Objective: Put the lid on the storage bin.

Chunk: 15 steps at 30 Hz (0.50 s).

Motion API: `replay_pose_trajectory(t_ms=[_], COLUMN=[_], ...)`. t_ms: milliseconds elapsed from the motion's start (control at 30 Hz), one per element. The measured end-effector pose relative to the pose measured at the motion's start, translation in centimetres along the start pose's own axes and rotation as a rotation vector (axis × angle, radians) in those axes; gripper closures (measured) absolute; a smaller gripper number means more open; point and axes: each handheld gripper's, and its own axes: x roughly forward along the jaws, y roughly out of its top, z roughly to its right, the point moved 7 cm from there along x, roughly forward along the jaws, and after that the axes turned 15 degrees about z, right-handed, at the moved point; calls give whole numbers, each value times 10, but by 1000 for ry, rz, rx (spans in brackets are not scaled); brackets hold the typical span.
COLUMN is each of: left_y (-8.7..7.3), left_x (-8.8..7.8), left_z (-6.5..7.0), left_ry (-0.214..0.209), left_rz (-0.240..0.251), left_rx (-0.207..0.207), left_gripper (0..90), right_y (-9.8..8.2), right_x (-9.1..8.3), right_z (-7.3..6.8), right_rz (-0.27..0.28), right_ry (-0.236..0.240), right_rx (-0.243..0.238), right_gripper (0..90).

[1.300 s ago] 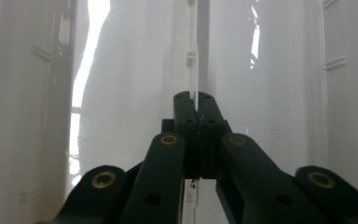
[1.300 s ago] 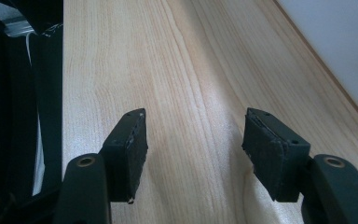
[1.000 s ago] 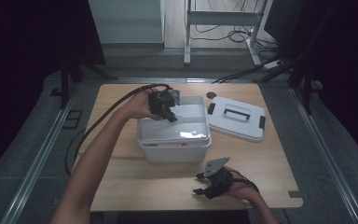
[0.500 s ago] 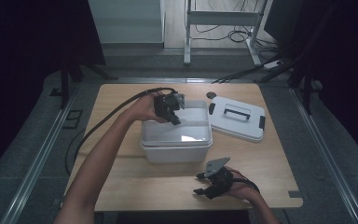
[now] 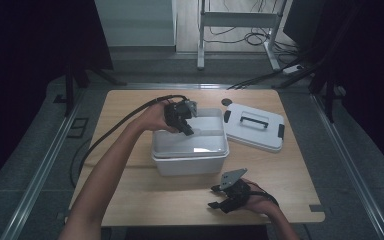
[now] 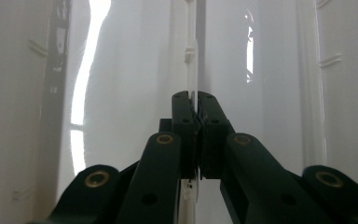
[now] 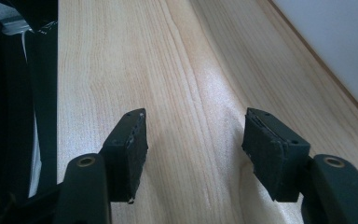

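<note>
An open white plastic bin (image 5: pixel 190 159) stands mid-table. My left gripper (image 5: pixel 187 130) reaches into it from the back left. In the left gripper view the gripper (image 6: pixel 195 100) is shut on the edge of a thin white plastic panel (image 6: pixel 192 56), seen edge-on against the bin's white inside. Its jaws have just eased open slightly, with the panel still pinched between them. The panel (image 5: pixel 207 133) lies pale inside the bin. My right gripper (image 5: pixel 211 197) rests near the table's front edge, open. Bare wood lies between its pads (image 7: pixel 131 140) in the right gripper view, where that gripper (image 7: pixel 193 135) points along the tabletop.
The bin's white lid (image 5: pixel 255 126), with a handle and dark side clips, lies flat to the right of the bin. A small dark round spot (image 5: pixel 226 102) sits behind it. The wooden table (image 5: pixel 130 195) has bare room at front left. A black cable (image 5: pixel 125 122) trails off left.
My left gripper has shifted slightly right and down into the bin. The right hand has stayed still.
</note>
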Motion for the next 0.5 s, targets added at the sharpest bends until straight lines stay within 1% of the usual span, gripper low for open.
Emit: replay_pose_trajectory(t_ms=[67,133,200,333,433,467,500], left_y=[-1,-2,-2,-2,0,1,1], left_x=[-1,-1,-2,-2,-5,-6,-8], left_z=[0,0,1,1,1,1,2], left_ry=[2,8,-8,-8,-15,-13,-21], left_rz=[-2,3,-1,2,19,29,35], left_rx=[4,-2,-10,-9,-10,-14,-21], left_gripper=[870,887,894,895,896,896,896], right_y=[0,0,0,0,0,0,0], right_x=[0,0,0,0,0,0,0], right_z=[0,0,0,0,0,0,0], right_rz=[0,1,1,1,2,2,3], right_ry=[-1,-2,-1,-3,-1,-2,-2], right_rx=[0,1,0,1,4,4,4], right_gripper=[393,393,393,393,393,393,393])
